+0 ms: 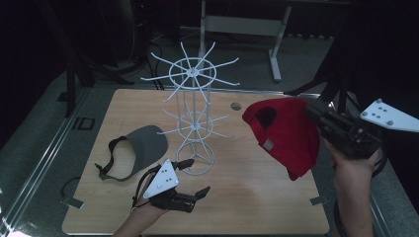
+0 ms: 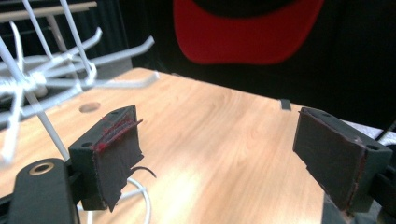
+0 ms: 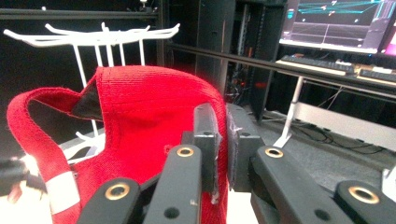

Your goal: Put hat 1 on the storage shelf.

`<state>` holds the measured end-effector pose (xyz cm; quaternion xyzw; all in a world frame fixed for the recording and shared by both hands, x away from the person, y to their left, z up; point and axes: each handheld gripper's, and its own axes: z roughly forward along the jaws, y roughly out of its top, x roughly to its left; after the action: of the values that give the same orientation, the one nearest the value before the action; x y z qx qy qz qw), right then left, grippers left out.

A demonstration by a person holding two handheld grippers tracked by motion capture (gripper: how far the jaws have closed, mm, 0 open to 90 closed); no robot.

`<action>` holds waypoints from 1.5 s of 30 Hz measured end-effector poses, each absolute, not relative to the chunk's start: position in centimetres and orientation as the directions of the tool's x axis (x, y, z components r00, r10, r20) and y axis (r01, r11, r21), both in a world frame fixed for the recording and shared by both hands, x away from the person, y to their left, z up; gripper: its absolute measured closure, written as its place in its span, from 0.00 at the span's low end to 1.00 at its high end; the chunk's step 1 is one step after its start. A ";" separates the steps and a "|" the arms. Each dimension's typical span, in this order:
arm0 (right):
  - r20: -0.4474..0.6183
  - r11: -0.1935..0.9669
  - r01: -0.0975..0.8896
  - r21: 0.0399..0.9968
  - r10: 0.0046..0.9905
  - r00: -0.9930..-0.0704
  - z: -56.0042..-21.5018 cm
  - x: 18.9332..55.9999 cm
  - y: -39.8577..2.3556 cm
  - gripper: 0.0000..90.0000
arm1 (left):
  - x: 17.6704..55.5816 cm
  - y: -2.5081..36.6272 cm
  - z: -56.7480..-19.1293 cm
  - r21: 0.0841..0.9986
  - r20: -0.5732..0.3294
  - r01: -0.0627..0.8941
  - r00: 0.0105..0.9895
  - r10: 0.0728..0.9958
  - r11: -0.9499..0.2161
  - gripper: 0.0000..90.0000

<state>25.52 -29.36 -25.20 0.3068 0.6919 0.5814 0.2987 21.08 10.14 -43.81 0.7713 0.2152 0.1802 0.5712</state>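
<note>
While the right gripper (image 1: 316, 114) holds its jaws clamped on the red cap (image 1: 284, 131), gripping the fabric at the crown, the cap hangs off them clear of the counter (image 1: 247, 192). Nothing sits between the left gripper's (image 1: 197, 178) widely parted jaws, low beside the white wire rack (image 1: 193, 106).

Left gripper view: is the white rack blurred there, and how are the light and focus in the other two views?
Left gripper view: yes, the white rack is soft and smeared, and glare lies on the table. High view: dim, dark surroundings, red cap clear enough. Right gripper view: the cap is sharp, the bright monitor behind is hazy.
</note>
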 end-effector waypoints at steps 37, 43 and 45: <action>-0.053 0.147 0.109 0.983 0.799 -0.598 -22.3 31.9 -24.5 0.94 | 20.6 15.9 -53.3 0.943 -0.038 0.253 0.727 0.686 -0.216 0.17; -0.055 0.169 0.131 0.977 0.790 -0.611 -24.2 31.9 -24.2 0.94 | 20.6 16.1 -53.3 0.945 -0.041 0.253 0.721 0.692 -0.208 0.17; -0.051 0.170 0.134 0.976 0.784 -0.619 -24.8 31.6 -24.1 0.94 | 20.6 16.1 -53.3 0.945 -0.042 0.254 0.719 0.693 -0.207 0.17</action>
<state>31.64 -24.14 -24.81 0.3246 0.7070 0.5564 0.2918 20.62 16.09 -53.31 0.7501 0.3158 0.2016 0.5449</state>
